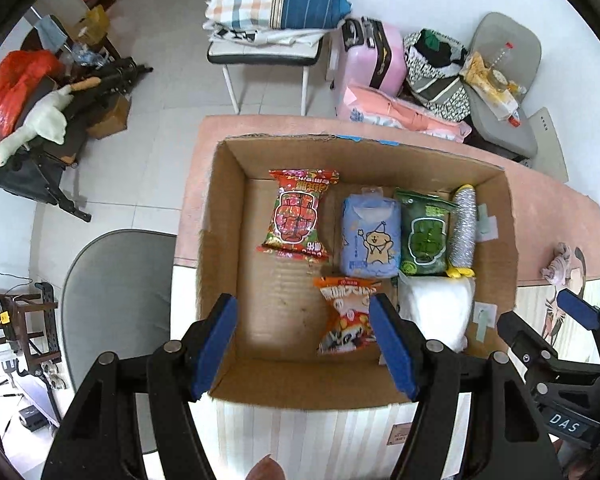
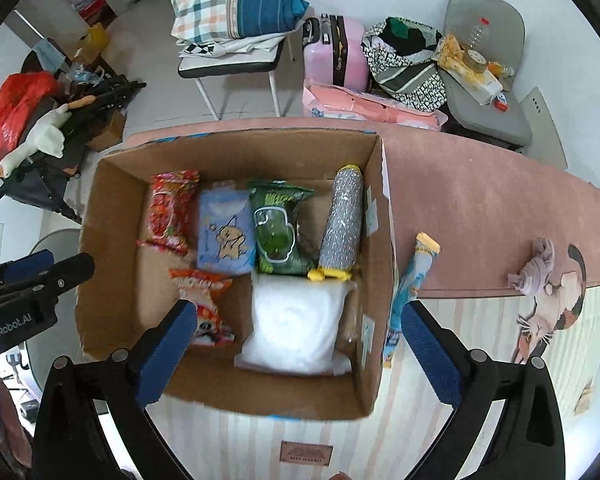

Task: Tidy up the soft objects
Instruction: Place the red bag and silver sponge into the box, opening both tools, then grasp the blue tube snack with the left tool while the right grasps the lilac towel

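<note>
Just beside right claw (image 2: 296, 348): blue packet (image 2: 406, 284).

One cardboard box (image 2: 384, 240) holds six things: one red snack bag (image 2: 170, 210), one blue tissue pack (image 2: 225, 234), one green snack bag (image 2: 278, 232), one silver roll (image 2: 340, 224), one orange snack bag (image 2: 204, 304) and one white pack (image 2: 296, 320). Right of the box lie one blue-yellow packet (image 2: 410, 280) and, farther right, one knotted cloth (image 2: 538, 266). Two grippers show, left (image 1: 304, 344) and right (image 2: 296, 356).
</note>
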The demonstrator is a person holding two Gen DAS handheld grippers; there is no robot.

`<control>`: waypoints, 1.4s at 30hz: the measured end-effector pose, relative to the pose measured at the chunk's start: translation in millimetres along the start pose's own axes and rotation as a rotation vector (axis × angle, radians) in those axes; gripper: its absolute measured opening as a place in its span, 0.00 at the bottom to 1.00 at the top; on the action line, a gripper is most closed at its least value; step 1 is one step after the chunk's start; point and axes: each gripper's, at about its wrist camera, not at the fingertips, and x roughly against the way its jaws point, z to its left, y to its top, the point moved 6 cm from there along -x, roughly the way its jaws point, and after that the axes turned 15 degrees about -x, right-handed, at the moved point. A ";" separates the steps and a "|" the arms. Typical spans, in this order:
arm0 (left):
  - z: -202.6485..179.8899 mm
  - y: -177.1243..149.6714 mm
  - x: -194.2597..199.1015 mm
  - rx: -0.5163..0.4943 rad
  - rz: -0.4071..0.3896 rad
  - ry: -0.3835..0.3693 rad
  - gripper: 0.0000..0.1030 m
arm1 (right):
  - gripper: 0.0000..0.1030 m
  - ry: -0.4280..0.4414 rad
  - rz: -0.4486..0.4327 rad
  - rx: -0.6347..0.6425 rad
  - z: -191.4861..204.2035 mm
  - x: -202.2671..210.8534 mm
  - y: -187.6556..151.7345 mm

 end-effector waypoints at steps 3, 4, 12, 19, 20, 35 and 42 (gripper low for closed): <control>-3.0 -11.3 15.7 0.009 -0.030 0.025 0.97 | 1.00 0.005 -0.022 0.008 -2.4 13.3 -11.2; -3.8 -14.7 20.6 0.010 -0.041 0.032 0.97 | 1.00 0.009 -0.030 0.012 -3.5 18.7 -15.3; -17.4 -40.6 51.9 0.037 -0.109 0.063 0.99 | 1.00 0.045 -0.072 0.024 -10.2 51.9 -43.9; -42.4 -43.9 77.4 0.039 -0.145 0.078 0.99 | 1.00 0.156 -0.050 -0.009 -28.1 68.8 -56.9; -51.7 -40.7 81.1 0.028 -0.148 0.088 0.99 | 1.00 0.174 -0.042 -0.024 -35.2 69.6 -56.1; -291.6 118.1 -41.0 -0.562 0.098 0.094 0.99 | 1.00 0.066 0.009 -0.445 -321.6 23.4 33.5; -346.8 132.0 -160.8 -0.681 0.465 0.054 0.99 | 1.00 0.034 0.088 -0.498 -396.9 -27.1 75.2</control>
